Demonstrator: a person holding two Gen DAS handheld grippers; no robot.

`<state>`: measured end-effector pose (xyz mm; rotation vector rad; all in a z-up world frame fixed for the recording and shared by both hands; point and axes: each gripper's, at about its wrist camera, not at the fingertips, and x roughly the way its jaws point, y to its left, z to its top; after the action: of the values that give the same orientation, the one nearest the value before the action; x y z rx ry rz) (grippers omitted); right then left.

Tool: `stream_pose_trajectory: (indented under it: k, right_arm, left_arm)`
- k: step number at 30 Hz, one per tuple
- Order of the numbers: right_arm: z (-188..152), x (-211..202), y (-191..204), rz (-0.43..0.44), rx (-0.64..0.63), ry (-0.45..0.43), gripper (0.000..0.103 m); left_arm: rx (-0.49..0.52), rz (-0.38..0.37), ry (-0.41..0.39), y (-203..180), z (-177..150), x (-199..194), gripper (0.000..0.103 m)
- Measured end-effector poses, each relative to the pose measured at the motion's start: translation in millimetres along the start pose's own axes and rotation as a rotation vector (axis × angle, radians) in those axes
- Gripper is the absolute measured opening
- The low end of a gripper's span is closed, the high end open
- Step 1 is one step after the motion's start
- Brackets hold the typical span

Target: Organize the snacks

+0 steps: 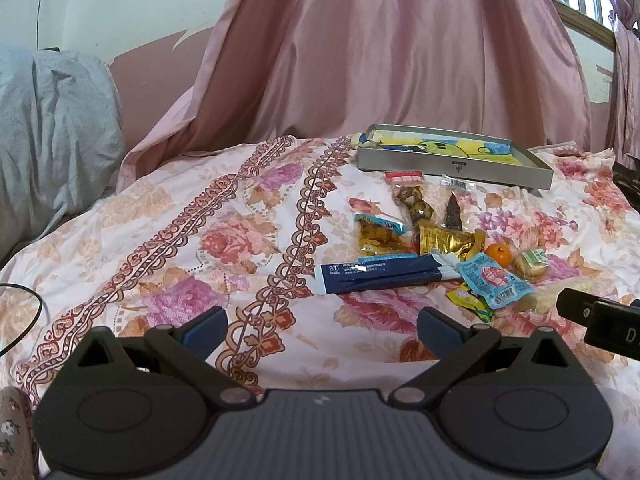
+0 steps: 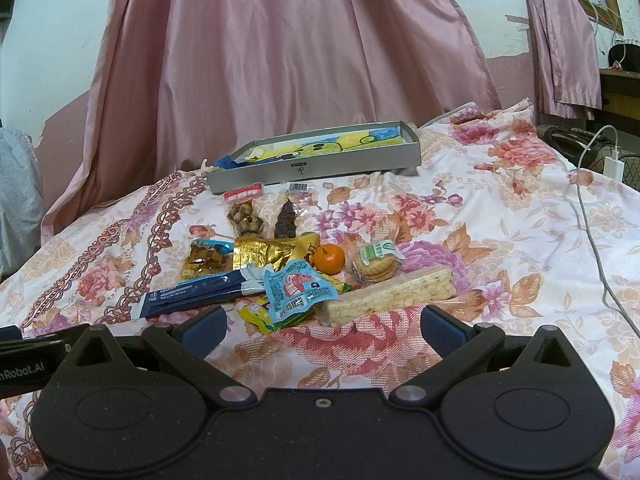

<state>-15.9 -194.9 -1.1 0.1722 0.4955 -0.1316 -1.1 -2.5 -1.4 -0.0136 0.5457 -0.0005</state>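
A heap of snacks lies on a floral bedspread [image 1: 168, 240]: a long navy packet [image 1: 384, 274] [image 2: 200, 292], a light-blue packet [image 1: 494, 280] [image 2: 298, 288], a gold wrapper [image 1: 448, 240] [image 2: 268, 250], a small orange [image 1: 498, 254] [image 2: 329, 259], a biscuit pack [image 2: 376, 262] and a puffed-rice bar [image 2: 392, 294]. Behind them sits a shallow grey box [image 1: 452, 168] [image 2: 316, 170] with a colourful lining. My left gripper [image 1: 322, 330] hovers open, short of the navy packet. My right gripper [image 2: 323, 328] is open too, just in front of the rice bar. Neither holds anything.
A pink curtain [image 1: 380, 52] hangs behind the bed. Grey bedding [image 1: 52, 128] is piled at the far left. A white charger cable [image 2: 596, 248] trails down the right side of the bedspread. A black cable [image 1: 24, 320] loops at the left edge.
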Motion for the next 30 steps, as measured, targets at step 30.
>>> stream_pose_trajectory:
  k: [30]
  right_arm:
    - [10.2,-8.1,10.9,0.101,-0.041,-0.017,0.102]
  left_arm:
    - [0.005,0.010,0.059,-5.2,-1.2,17.4,0.102]
